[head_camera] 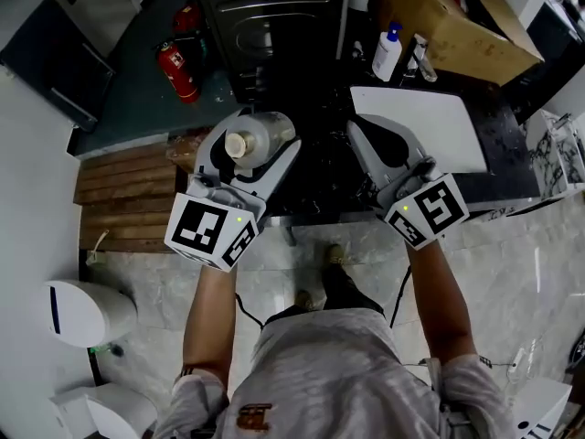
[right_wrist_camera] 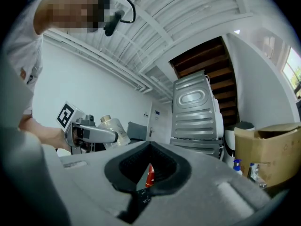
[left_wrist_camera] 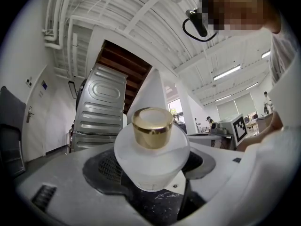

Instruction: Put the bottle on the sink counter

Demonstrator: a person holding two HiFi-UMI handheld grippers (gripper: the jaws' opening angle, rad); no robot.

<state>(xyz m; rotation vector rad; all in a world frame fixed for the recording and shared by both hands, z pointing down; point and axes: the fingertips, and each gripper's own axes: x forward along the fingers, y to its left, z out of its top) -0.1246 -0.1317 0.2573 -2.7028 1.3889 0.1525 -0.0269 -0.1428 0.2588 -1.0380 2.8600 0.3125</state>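
A frosted white bottle (head_camera: 254, 141) with a gold cap (head_camera: 237, 144) is held in the air by my left gripper (head_camera: 260, 135), which is shut on its body. In the left gripper view the bottle (left_wrist_camera: 151, 157) sits between the grey jaws, its cap (left_wrist_camera: 151, 126) pointing at the camera. The dark speckled sink counter (head_camera: 512, 158) with a white basin (head_camera: 430, 122) lies to the right, under my right gripper (head_camera: 388, 143). That gripper (right_wrist_camera: 149, 166) is shut and empty. From the right gripper view the bottle (right_wrist_camera: 113, 128) shows off to the left.
A metal washing machine (head_camera: 274, 26) stands ahead. Red fire extinguishers (head_camera: 178, 69) are left of it, and wooden slats (head_camera: 123, 195) lie below them. A spray bottle (head_camera: 388, 53) and a cardboard box (head_camera: 457, 16) sit at the counter's back. White bins (head_camera: 87, 314) stand at the lower left.
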